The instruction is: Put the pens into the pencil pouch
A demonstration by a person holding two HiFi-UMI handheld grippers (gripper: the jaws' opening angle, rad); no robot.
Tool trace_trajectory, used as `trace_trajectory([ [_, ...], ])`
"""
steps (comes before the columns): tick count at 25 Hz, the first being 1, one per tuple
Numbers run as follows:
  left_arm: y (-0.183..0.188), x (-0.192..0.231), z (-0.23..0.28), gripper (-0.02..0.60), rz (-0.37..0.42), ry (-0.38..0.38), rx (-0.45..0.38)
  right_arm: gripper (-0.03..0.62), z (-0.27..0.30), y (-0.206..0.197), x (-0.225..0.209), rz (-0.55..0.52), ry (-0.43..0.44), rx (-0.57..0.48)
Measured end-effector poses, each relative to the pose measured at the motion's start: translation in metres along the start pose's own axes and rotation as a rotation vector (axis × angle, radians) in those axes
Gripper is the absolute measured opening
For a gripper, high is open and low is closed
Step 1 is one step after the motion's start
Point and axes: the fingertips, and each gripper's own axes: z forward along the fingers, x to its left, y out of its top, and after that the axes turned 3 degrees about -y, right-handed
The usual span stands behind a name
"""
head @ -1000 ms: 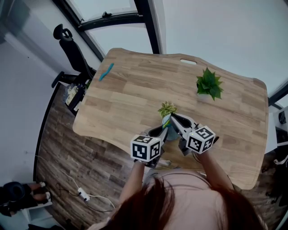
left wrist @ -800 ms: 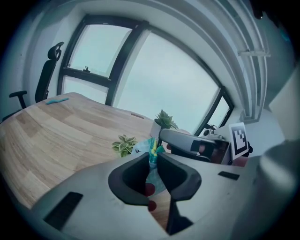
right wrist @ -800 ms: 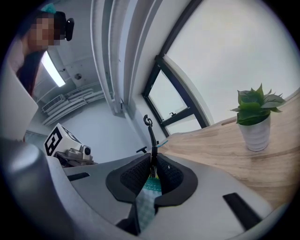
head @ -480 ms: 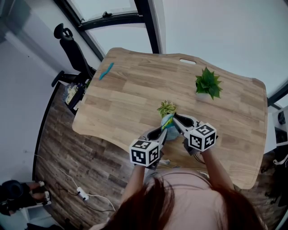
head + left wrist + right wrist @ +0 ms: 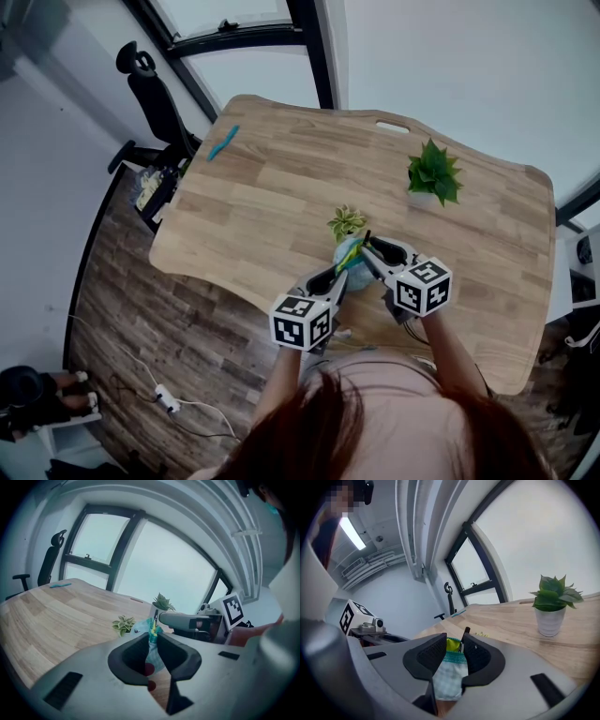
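A pale blue checked pencil pouch (image 5: 349, 255) with a green lining hangs above the table's near edge. My left gripper (image 5: 340, 273) is shut on its edge; in the left gripper view (image 5: 156, 637) the pouch (image 5: 152, 652) is pinched between the jaws. My right gripper (image 5: 368, 251) reaches in from the right, its jaws opening. In the right gripper view (image 5: 454, 644) the pouch mouth (image 5: 449, 674) and a black pen (image 5: 465, 633) stand between the pads, and the pen's top pokes out of the pouch. Far off at the table's left lies a teal pen (image 5: 222, 145).
A small leafy plant (image 5: 347, 223) stands just beyond the pouch, and a larger potted plant (image 5: 434, 174) to the right. A black office chair (image 5: 150, 89) is off the wooden table's (image 5: 281, 187) far left corner. Cables lie on the floor at the left.
Both grippers stay together at the pouch. The right gripper has edged slightly right, and a black pen tip now shows above the pouch.
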Motion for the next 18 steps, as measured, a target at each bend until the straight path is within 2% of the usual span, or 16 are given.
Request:
trace_trajectory([
  [6, -0.001, -0.001, -0.001, 0.055, -0.008, 0.004, -0.012, 0.084, -0.014, 0.016, -0.010, -0.008, -0.032, -0.049],
  [11, -0.001, -0.002, -0.001, 0.055, -0.012, 0.015, -0.017, 0.084, -0.027, 0.020, -0.017, -0.032, -0.076, -0.002],
  [18, 0.000, 0.000, -0.001, 0.055, -0.022, 0.025, -0.021, 0.080, -0.048, 0.023, -0.030, -0.003, -0.128, 0.007],
])
